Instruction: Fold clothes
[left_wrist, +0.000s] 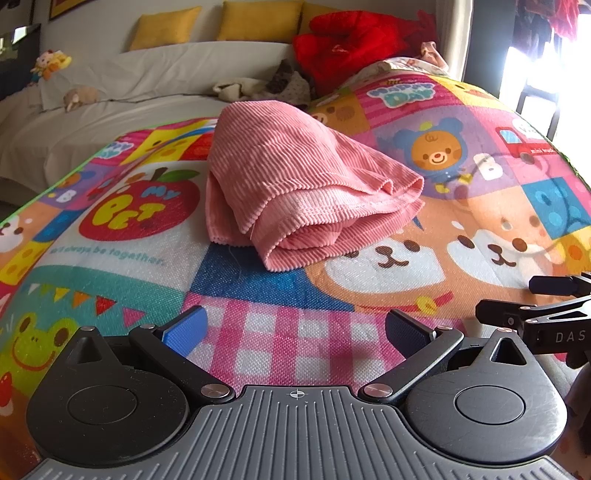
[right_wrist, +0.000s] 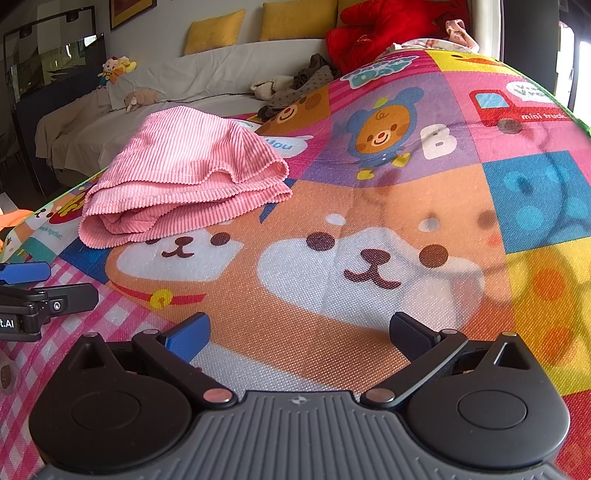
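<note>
A folded pink ribbed-knit garment (left_wrist: 295, 184) lies on a colourful cartoon-print play mat (left_wrist: 295, 332), at 12 o'clock from the left gripper (left_wrist: 295, 332) and 11 o'clock from the right gripper (right_wrist: 299, 336). Both grippers hover w/ jaws wide apart, holding nothing, near but clear of the garment.

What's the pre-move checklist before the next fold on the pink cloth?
1. Left gripper jaws open, empty: ok.
2. Right gripper jaws open, empty: ok.
3. Pink cloth on the mat, clear of both grippers: ok.
4. Cloth folded neatly: not ok, bunched, with loose uneven layers.
5. Mat around the cloth free of clutter: ok.
6. Cloth's far edge: cannot tell, hidden.
</note>
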